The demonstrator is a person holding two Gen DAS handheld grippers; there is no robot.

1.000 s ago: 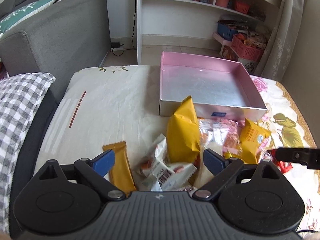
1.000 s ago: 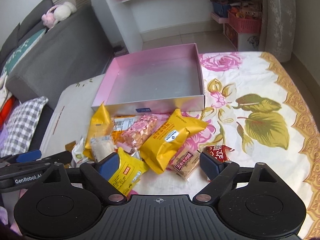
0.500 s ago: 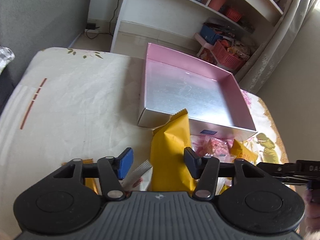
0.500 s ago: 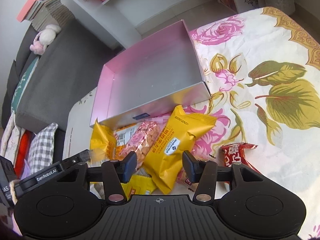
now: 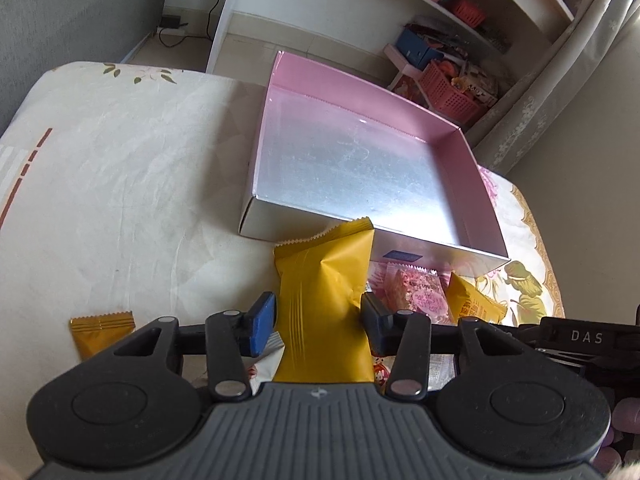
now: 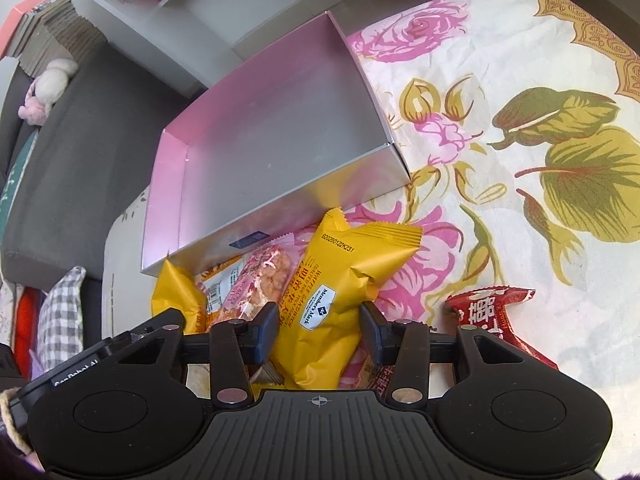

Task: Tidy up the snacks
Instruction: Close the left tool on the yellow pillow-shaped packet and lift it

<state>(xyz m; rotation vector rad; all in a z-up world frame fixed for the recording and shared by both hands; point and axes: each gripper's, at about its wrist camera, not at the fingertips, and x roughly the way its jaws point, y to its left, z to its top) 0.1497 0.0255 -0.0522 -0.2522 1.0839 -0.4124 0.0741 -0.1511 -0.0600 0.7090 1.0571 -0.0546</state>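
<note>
Left gripper (image 5: 318,322) is pinching a plain yellow packet (image 5: 326,280) between its narrowed jaws, which have just been closing. Right gripper (image 6: 318,334) is likewise clamping a labelled yellow packet (image 6: 340,280) after closing. Both packets are lying in the snack pile just before the pink box (image 5: 360,160), which is sitting on the floral cloth (image 6: 520,120). A red wrapper (image 6: 492,312) is lying beside the right gripper.

Bare tray (image 5: 352,160) beyond snack pile (image 6: 264,280)
</note>
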